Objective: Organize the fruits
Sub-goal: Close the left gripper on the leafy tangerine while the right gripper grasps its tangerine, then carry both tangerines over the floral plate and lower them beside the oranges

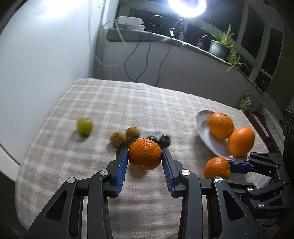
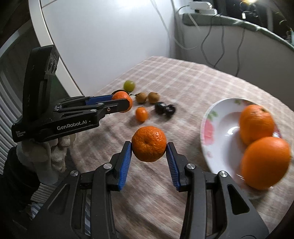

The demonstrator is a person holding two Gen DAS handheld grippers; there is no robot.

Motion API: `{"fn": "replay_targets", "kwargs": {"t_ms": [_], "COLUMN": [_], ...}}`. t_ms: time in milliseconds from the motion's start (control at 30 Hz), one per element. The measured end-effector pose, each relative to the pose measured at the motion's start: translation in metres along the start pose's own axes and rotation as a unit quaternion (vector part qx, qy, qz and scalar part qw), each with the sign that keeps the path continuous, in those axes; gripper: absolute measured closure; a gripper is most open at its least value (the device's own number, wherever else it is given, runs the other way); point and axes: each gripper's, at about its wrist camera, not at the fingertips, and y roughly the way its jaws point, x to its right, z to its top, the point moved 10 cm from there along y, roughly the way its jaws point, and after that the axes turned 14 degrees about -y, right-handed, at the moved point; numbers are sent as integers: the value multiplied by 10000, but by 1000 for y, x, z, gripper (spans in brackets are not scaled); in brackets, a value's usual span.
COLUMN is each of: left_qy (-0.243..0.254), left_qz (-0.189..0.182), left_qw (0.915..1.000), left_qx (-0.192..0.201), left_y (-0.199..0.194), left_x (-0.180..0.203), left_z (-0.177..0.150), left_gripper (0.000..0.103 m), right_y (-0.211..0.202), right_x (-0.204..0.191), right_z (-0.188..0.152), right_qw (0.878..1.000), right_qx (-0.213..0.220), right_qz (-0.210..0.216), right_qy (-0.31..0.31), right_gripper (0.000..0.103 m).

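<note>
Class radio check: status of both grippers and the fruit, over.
Left gripper shut on leafy mandarin. Right gripper shut on plain mandarin. Plate holds two oranges. Path clear.

Checked tablecloth [image 1: 114, 103], beige and white, spread over the tabletop. Grey ledge [image 1: 165, 39] behind, under dark windows. On the ledge: white box [image 1: 130, 23], potted plant [image 1: 221, 46] with long green leaves. Black cables [image 1: 147, 58] hanging from the ledge down the pale wall. Bright round lamp [image 1: 187, 6] at top. White curved panel [image 2: 102, 33] at left.
</note>
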Motion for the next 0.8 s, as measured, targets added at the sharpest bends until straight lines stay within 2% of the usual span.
{"fn": "replay_targets", "kwargs": {"t_ms": [233,567,800], "left_qy": [289,621,686], "left_qz": [-288,-635,-791], "left_qw": [9992,9959,9939], "left_qx": [-38,-178,-346], "left_y": [12,40,58], "left_x": [41,94,114], "left_z": [5,15,16], "left_gripper": [67,67,67], "right_y": [-26,-23,-22], "right_x": [31,54,62], "right_z": [-11,-17,-20], "right_qw": [9985,9969,9955], "right_qx": [66,33,-43], "right_qz": [-512,-700,-881], "right_qy": [177,364,347], "right_gripper": [63,63,63]}}
